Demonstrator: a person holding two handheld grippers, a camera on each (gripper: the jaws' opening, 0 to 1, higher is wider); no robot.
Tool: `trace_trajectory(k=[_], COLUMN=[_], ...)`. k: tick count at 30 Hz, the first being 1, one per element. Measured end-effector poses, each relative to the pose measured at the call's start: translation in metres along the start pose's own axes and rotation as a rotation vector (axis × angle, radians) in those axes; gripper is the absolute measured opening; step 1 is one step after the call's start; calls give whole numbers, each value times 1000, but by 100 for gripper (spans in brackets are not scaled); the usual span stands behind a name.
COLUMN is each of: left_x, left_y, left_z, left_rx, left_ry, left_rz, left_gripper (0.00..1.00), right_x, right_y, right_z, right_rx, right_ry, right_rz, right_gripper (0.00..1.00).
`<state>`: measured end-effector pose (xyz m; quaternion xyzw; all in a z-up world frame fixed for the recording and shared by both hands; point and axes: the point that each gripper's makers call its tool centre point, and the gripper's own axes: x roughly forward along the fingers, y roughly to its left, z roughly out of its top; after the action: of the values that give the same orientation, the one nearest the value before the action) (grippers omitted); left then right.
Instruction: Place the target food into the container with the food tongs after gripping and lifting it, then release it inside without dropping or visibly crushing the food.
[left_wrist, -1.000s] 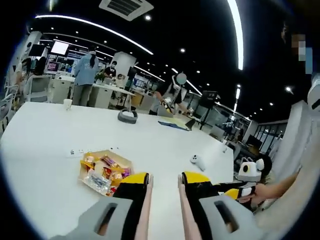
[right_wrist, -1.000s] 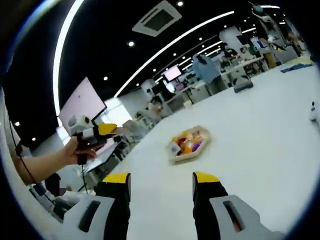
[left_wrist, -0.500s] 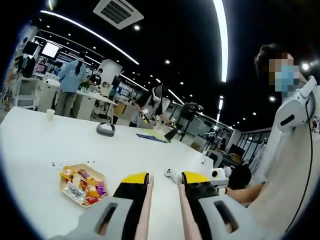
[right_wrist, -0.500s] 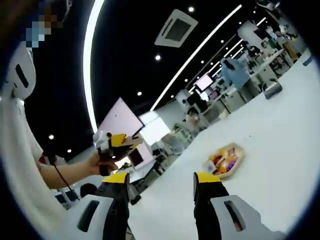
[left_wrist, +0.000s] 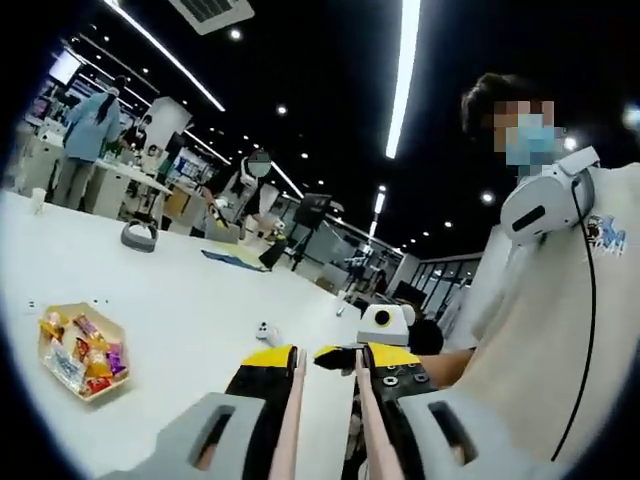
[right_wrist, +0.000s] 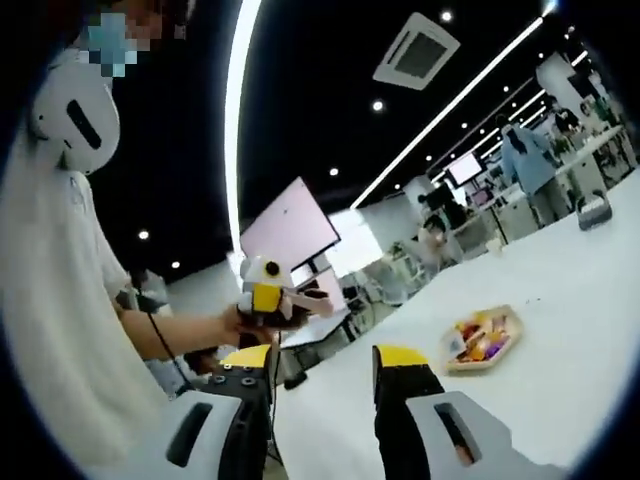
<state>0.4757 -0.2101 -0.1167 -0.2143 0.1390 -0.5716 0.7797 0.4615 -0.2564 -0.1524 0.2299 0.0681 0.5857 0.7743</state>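
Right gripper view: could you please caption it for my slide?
Open right tool raised beside white table, snack tray far ahead.

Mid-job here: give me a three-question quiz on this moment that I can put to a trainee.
1. True or false: the tray of wrapped snacks rests on the white table.
2. Multiple choice. In the left gripper view, the left gripper has its jaws: A) closed on a snack; B) slightly apart with nothing between them; C) wide open over the tray.
3. Fill in: in the right gripper view, the right gripper is ____, its jaws apart and holding nothing.

Key: 1 true. 2 B. 3 open.
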Motion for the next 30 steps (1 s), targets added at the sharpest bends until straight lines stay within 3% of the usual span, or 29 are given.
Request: trace_trajectory(k=[3,6,13,17,19,26,28,30], left_x=[-2,-11,-37,-46,-52,-55,-53,-55], left_y=[-9,-21,-38,-45,-50,-53,-51,-49], left_z=[-7,-5,-14,-20,-24,-33,-39,-39], left_rx=[15,42,25,3,-7,-22,-16,-27], left_ry=[48,34,44,39,48,55,83,73], left_rz=[-62,-144,-227,-257,-273,-279,-265,-250], left_gripper=[25,25,25,24,24,22,20,20], right_x=[13,28,62,67,67,66,65,66], right_y=[19,37,73,78,89,92,89,88], right_z=[0,2,-2,-13,-19,-30,-37,-38], right_rx=[-19,-14,-35,-94,-125,-74,-105,-159], right_ry=[12,9,42,94,111,182,218,219], right_rz=[29,61,90,73,120,124,122,125], right_gripper=[49,50,47,28,28,21,18,17])
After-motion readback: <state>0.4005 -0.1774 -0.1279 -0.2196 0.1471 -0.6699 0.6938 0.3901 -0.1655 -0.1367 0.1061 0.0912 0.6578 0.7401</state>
